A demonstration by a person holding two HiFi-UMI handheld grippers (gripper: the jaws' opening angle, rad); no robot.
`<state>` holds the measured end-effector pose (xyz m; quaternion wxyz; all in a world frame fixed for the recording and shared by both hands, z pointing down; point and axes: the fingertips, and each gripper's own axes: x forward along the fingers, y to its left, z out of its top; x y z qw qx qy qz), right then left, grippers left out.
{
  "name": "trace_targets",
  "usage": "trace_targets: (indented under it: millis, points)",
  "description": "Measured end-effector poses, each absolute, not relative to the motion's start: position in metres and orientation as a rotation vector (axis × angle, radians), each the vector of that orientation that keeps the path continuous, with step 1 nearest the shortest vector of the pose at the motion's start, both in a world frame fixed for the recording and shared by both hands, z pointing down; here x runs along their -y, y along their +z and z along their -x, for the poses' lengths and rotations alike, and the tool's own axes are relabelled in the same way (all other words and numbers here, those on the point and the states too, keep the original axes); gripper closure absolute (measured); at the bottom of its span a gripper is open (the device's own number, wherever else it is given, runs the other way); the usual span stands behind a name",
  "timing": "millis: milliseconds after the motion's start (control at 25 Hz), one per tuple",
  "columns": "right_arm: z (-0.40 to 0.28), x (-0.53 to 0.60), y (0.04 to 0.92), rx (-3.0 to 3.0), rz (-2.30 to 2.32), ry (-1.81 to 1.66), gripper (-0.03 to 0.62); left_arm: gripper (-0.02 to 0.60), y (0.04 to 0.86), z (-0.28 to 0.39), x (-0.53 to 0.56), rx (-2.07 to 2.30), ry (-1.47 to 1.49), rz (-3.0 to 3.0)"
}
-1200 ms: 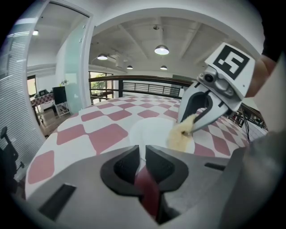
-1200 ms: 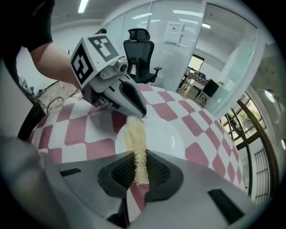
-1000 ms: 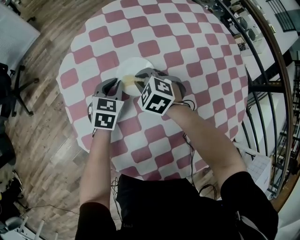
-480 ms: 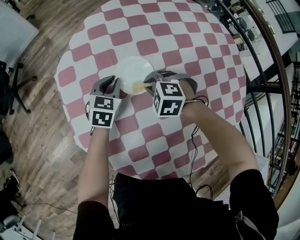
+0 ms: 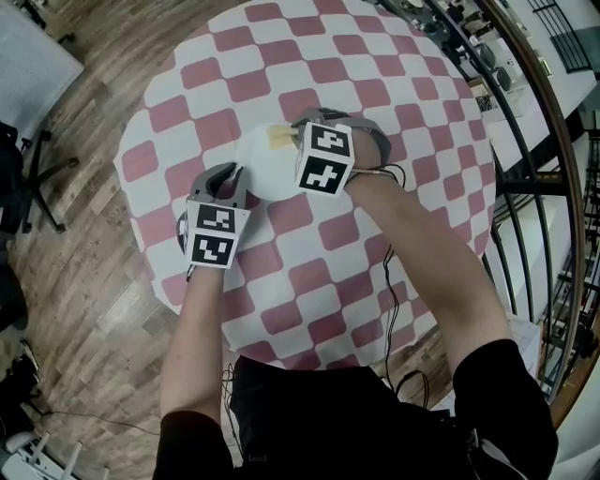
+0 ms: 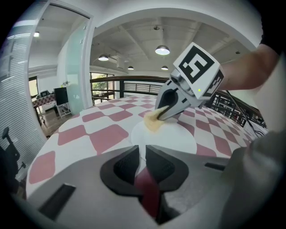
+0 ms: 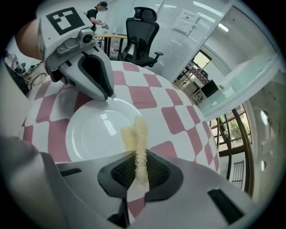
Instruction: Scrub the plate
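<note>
A white plate [image 5: 262, 173] lies on the round table with the pink-and-white checked cloth [image 5: 375, 234]. My left gripper [image 5: 232, 180] is shut on the plate's near left rim; in the left gripper view the thin rim [image 6: 142, 151] sits between my closed jaws. My right gripper [image 5: 289, 139] is shut on a yellow sponge [image 5: 277, 138] that rests at the plate's far edge. In the right gripper view the sponge [image 7: 135, 136] sticks out of the jaws over the plate [image 7: 94, 129], with the left gripper [image 7: 107, 95] on the opposite rim. The left gripper view shows the sponge [image 6: 154, 123] pressed onto the plate [image 6: 178, 138].
The table's edge curves round close to the left of the left gripper. Wooden floor lies beyond it. A dark metal railing [image 5: 534, 141] runs along the right. An office chair [image 7: 143, 31] and a person [image 7: 96, 13] stand far behind the table. A cable [image 5: 389, 281] trails from my right arm.
My right gripper has carried the sponge across the plate from its near right part to its far edge. The left gripper has kept its hold on the rim.
</note>
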<state>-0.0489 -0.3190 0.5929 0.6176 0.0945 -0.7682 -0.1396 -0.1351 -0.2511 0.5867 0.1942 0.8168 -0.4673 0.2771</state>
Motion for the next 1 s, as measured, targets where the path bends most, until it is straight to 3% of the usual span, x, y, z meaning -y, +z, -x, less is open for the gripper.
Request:
trace_targets:
  millis: [360,640,1000]
  points:
    - [0.114,0.295,0.601,1.854,-0.133,-0.360,0.554,0.532,0.590,0.135,0.251,1.325,0.771,-2.281]
    - [0.053,0.307,0.595,1.769,-0.221,-0.330,0.554,0.532,0.590,0.137,0.251,1.333,0.767,-2.280]
    - [0.022,0.212,0.589,1.842,-0.082,-0.088,0.554,0.532,0.589,0.135,0.253,1.324,0.750,-2.271]
